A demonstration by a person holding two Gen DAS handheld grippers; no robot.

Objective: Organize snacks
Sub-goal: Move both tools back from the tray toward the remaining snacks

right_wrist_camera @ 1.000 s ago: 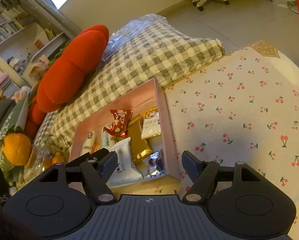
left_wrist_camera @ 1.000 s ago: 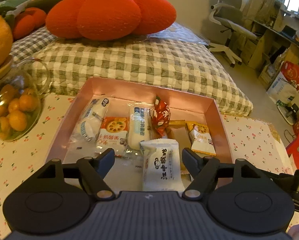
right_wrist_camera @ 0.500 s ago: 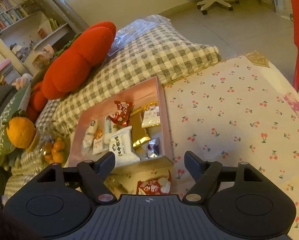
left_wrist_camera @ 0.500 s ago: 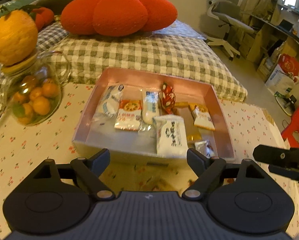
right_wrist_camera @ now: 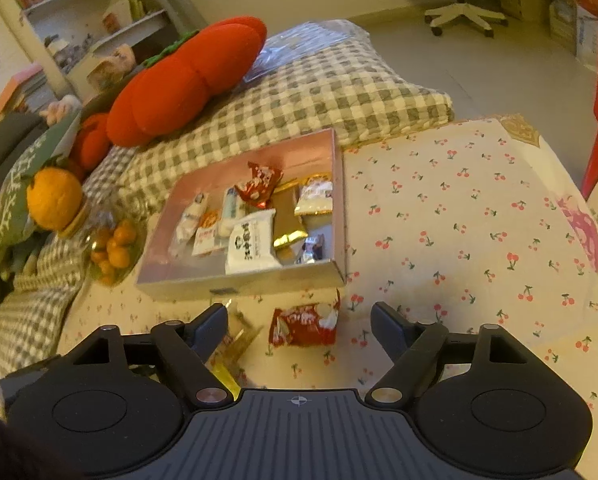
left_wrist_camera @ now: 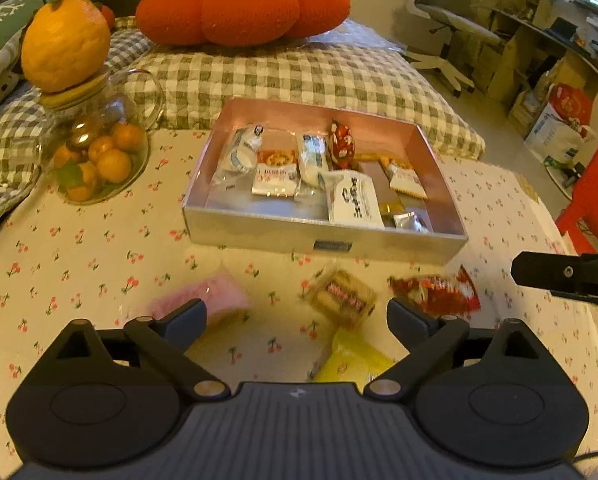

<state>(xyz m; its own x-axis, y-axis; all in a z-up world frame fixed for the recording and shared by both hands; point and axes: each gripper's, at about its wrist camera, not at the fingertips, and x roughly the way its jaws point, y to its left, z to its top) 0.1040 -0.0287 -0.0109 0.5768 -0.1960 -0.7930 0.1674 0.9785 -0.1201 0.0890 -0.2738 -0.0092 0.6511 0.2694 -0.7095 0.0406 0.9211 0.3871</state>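
Both tools (left_wrist_camera: 297,314) (right_wrist_camera: 299,320) pulled back from tray (left_wrist_camera: 323,236), jaws opening, empty.

Tabletop (left_wrist_camera: 79,264): matt cloth cover, cream, printed with small cherries.
Box (left_wrist_camera: 259,230): smooth card-like walls with a satin sheen, silvery outside, pink within.
White packet (left_wrist_camera: 353,200): matt plastic wrap with dark print.
Red packet (right_wrist_camera: 305,324): glossy crinkled foil.
Gold packet (right_wrist_camera: 289,236): shiny metallic foil.
Jar (left_wrist_camera: 99,152): clear smooth glass.
Red cushion (left_wrist_camera: 243,8): rough, nubby knit.
Checked quilt (left_wrist_camera: 299,76): soft puckered cloth.
Left tongs (left_wrist_camera: 297,320): matt black plastic, metal rivets.
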